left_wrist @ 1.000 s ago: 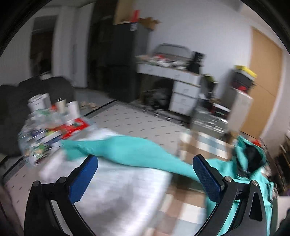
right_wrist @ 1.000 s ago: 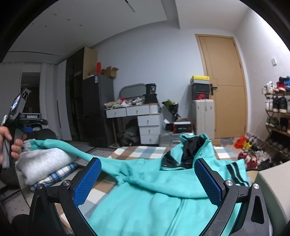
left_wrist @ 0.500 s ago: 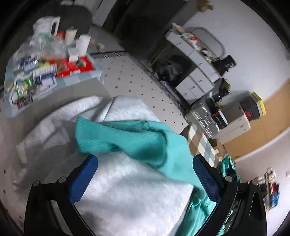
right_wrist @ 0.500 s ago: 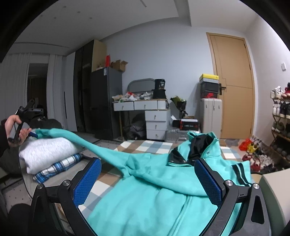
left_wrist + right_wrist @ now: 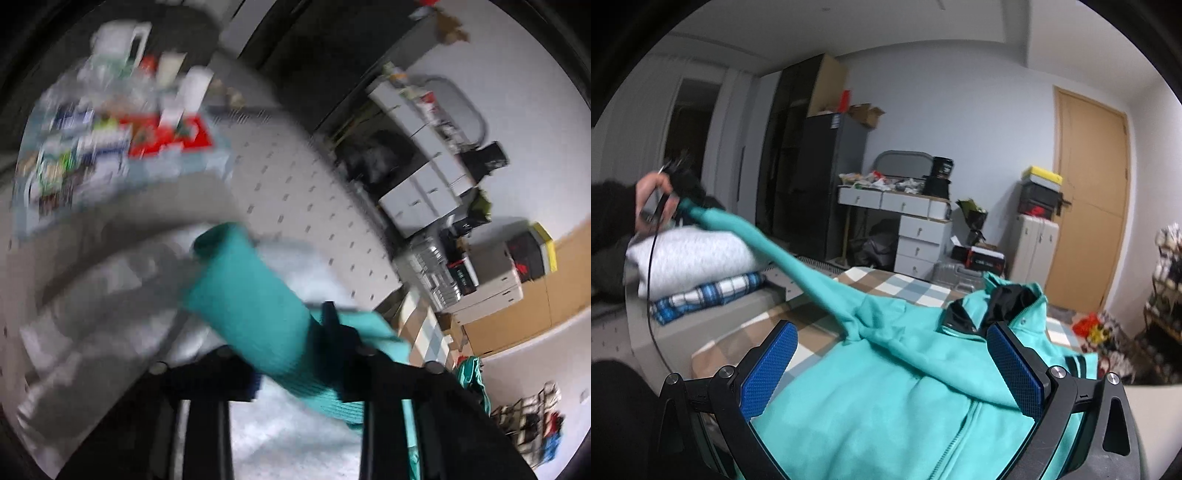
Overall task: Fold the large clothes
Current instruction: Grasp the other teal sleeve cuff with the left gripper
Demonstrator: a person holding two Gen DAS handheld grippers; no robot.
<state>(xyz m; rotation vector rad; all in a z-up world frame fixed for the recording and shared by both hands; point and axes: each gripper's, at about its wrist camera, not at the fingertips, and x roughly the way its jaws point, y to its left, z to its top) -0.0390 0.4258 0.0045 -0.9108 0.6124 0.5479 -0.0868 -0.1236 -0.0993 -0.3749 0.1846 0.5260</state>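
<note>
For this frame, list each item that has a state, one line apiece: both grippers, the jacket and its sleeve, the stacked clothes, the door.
Left gripper: just closed, shut on the teal sleeve.
Right gripper: open, above the jacket, holding nothing.
Teal jacket: lying flat, zipped up, collar open.
Teal sleeve: pulled out sideways, lifted off the bed.
Grey folded garment: folded, stacked on the plaid one.
Blue plaid garment: folded, bottom of stack.
Door: shut.

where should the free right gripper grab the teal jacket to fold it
Judging by its pose, the right gripper, open, should pinch the teal jacket at the shoulder seam, coming from above. The body lies flat, zip up, and the left gripper has just closed on the sleeve cuff, stretching the sleeve from there.
</note>
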